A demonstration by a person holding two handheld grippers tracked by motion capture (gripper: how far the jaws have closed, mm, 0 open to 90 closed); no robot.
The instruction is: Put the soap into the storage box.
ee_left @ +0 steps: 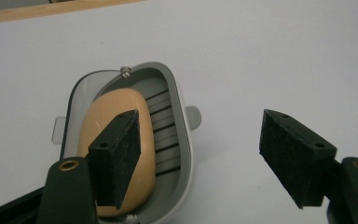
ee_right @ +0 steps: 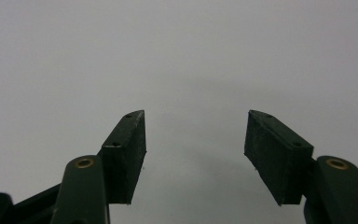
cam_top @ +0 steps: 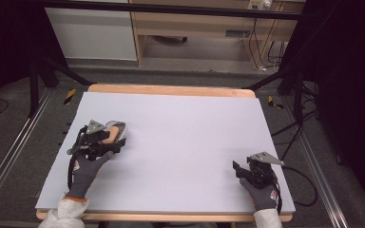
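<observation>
Black foam pads of left gripper [ee_left: 200,154] spread wide, nothing clamped, 1 pad hanging over orange soap bar [ee_left: 116,140]. Bar seated in grey soap dish [ee_left: 182,140] on slatted floor, for drainage, near left edge of white table [cam_top: 180,137]. Right gripper [ee_right: 196,149] parked open and empty, well apart.

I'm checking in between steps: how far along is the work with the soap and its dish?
Done, by the look of it: the orange soap bar lies in the grey soap dish on the table. In hand: the left gripper hovers at the dish with its jaws open, one in front of the soap, the other off to the side, gripping nothing. The right gripper is open over bare table. What is left cannot be told.
</observation>
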